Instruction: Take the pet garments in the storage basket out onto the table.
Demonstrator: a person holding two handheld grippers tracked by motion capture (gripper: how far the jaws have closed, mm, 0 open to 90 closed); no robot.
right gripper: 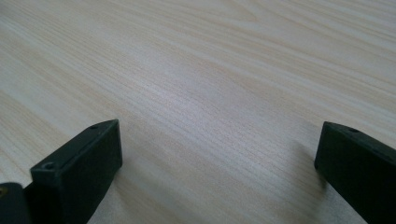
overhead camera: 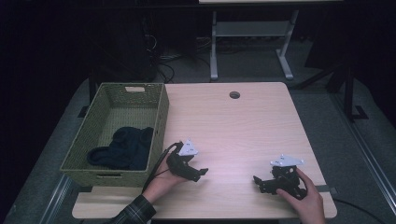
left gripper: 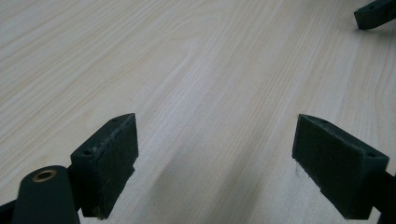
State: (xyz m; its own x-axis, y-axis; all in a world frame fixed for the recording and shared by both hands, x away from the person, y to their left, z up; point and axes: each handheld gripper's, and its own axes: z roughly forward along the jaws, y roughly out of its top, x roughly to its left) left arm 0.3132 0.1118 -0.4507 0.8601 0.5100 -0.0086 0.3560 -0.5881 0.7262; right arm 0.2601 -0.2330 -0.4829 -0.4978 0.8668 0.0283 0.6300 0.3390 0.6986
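Note:
My left gripper (overhead camera: 200, 174) rests low over the pale wooden table (overhead camera: 233, 126), just right of the green woven basket (overhead camera: 108, 170). Its jaws stand wide apart with bare wood between them, so my left gripper (left gripper: 215, 163) is open and empty. My right gripper (overhead camera: 259, 183) sits near the table's front right, held by a hand. It points left toward the other one. Nothing but wood grain lies between the spread black jaws of my right gripper (right gripper: 219, 177), so it is open. A tip of the right gripper (left gripper: 376, 13) shows at the top right of the left gripper view.
Dark blue cloth (overhead camera: 122, 148) lies bunched inside the basket at its near end. A round cable hole (overhead camera: 234, 94) is near the table's far edge. Beyond the table stand a white desk frame (overhead camera: 214, 46) and dark equipment on grey floor.

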